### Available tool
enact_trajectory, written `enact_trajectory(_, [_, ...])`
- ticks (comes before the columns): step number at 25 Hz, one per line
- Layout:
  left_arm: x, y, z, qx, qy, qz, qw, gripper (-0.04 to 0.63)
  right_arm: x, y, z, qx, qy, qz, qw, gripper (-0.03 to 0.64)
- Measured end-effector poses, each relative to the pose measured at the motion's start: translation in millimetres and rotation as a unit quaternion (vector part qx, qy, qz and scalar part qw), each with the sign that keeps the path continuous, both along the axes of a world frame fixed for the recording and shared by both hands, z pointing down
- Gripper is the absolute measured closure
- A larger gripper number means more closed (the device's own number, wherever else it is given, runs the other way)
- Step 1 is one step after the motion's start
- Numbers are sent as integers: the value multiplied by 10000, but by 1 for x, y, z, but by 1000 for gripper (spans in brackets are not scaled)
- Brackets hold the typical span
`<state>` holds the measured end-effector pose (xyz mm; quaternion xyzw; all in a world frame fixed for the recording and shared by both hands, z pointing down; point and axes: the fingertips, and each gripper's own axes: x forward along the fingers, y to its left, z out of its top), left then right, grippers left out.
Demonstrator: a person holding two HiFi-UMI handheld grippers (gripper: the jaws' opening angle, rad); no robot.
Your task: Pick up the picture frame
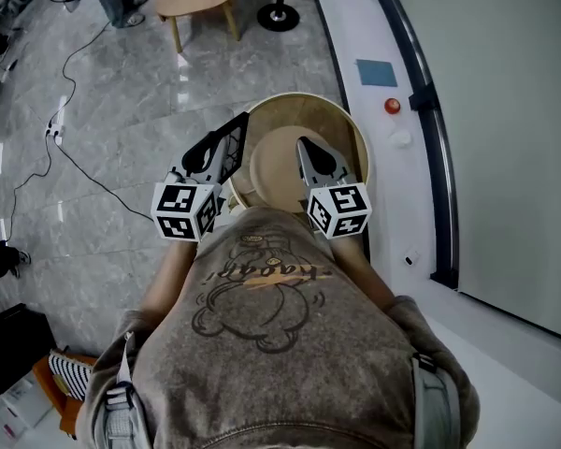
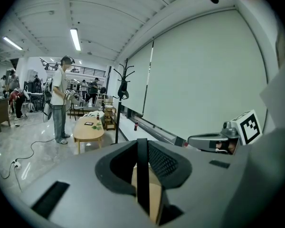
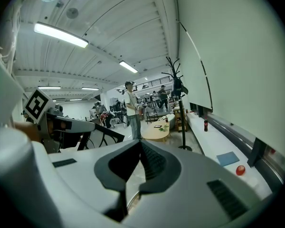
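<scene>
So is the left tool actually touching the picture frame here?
Touching. The left gripper view shows the picture frame's thin black edge standing between the left tool's jaws, both pressed against it with no gap.

The picture frame [image 1: 222, 146] is black and thin-edged. It is off the tabletop [image 1: 348, 124], clamped in the left gripper [image 2: 143, 148], whose two pads press on its rim. From above, it slants over the left edge of the round tabletop, tilted rather than lying flat. In the left gripper view only its narrow black edge [image 2: 142, 179] shows, standing upright between the pads. The tan panel just to the right of that edge may be the frame's backing, though the view is too close to be sure. From the right gripper view it appears as dark slanted bars [image 3: 92, 131].
</scene>
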<state>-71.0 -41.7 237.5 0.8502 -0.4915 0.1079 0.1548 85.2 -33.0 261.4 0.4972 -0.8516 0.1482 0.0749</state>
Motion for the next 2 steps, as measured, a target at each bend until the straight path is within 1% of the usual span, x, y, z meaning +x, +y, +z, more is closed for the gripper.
enact_trajectory(2, [0,2,1,-31,-1,5,10000,512,0,2,0,-21,-11,-2,10000,598])
